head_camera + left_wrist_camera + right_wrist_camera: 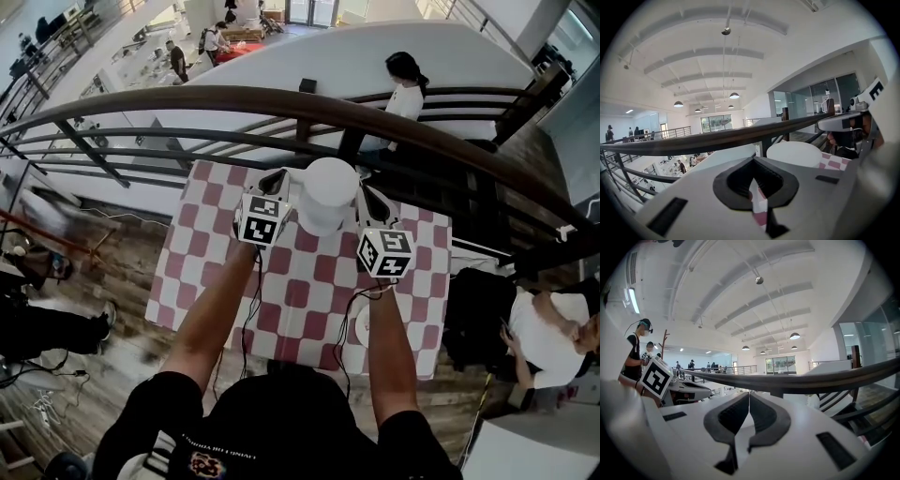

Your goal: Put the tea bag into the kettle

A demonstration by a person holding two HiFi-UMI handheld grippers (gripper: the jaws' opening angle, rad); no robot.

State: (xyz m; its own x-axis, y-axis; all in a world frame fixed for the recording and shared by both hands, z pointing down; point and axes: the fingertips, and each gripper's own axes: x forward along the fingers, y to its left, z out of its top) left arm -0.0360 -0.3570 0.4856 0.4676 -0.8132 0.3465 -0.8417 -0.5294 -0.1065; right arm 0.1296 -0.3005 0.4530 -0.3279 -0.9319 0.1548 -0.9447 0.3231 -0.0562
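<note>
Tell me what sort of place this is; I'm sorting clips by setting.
Probably a mezzanine in a large open hall: a checked table stands by a railing overlooking a lower floor with people, beneath an arched ceiling with pendant lamps.

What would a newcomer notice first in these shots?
A red-and-white checkered tablecloth fills the middle of the head view, with a white kettle standing near its far edge. The left gripper and right gripper, each carrying a black-and-white marker cube, flank the kettle on either side. Just beyond the table, a dark curved railing sweeps across above a lower floor.
</note>
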